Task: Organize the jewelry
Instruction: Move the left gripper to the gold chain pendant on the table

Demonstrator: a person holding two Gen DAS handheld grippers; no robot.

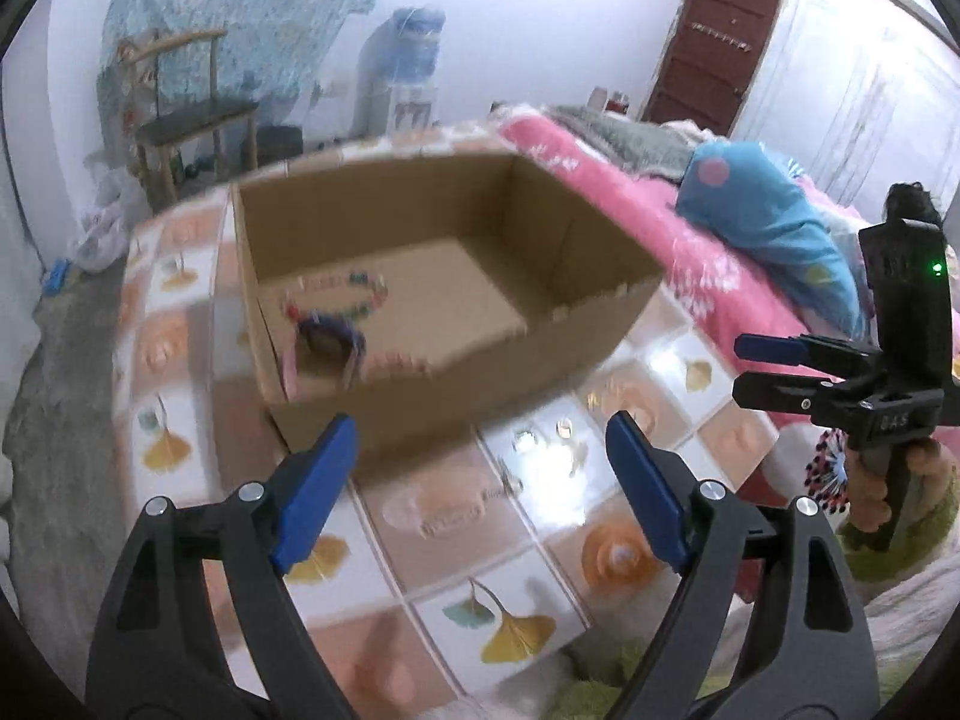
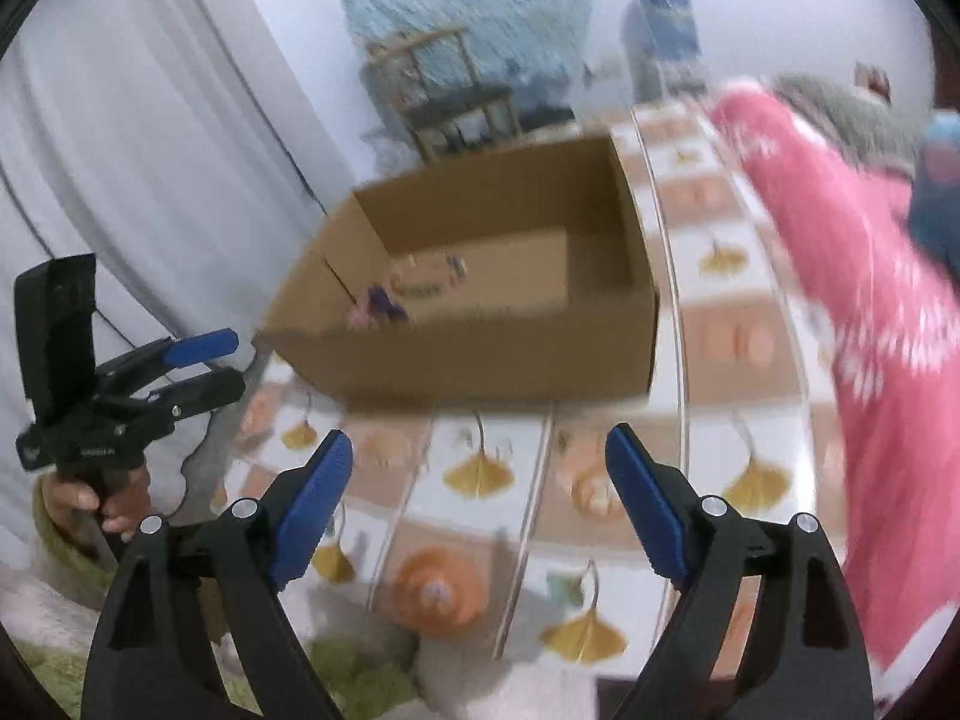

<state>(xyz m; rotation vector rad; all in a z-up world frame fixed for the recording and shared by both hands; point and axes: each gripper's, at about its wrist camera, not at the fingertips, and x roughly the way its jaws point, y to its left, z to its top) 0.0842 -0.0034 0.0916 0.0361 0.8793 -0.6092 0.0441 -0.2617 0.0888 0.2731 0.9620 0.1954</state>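
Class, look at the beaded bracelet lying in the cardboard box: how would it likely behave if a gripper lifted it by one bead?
The bracelet is a loop of small separate beads, so it would probably sag and dangle. It looks light. Lying flat on the box floor, it seems unlikely to roll.

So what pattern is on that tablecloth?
Checked squares with yellow ginkgo leaves on the tablecloth; clearest in the left wrist view.
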